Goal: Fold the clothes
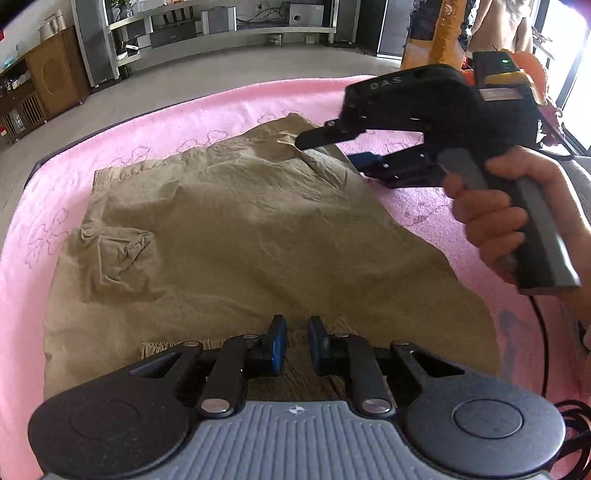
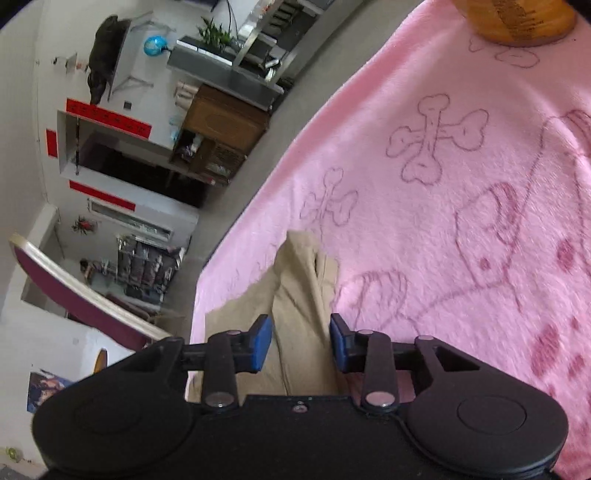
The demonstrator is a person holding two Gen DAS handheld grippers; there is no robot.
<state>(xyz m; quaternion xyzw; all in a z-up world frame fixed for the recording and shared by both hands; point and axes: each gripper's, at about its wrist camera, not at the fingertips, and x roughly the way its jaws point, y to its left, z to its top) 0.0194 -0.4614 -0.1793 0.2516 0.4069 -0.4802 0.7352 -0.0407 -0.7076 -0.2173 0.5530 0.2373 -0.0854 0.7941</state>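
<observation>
A khaki garment (image 1: 236, 236) lies spread and wrinkled on a pink blanket (image 1: 110, 140). My left gripper (image 1: 297, 345) is open, its jaws a small gap apart, low over the garment's near edge. My right gripper (image 1: 332, 147) is at the garment's far right corner, one finger above the cloth and one below. In the right wrist view the gripper (image 2: 301, 341) is open, with a folded strip of the khaki garment (image 2: 299, 295) lying between the blue pads (image 2: 262, 341) without being pinched.
The pink blanket (image 2: 443, 184) with bone and dog drawings covers the table; its far edge drops to a grey floor (image 1: 221, 77). A yellow-orange object (image 2: 517, 18) stands at the blanket's far corner. A black cable (image 1: 543, 354) trails on the right. Shelving and cabinets line the room.
</observation>
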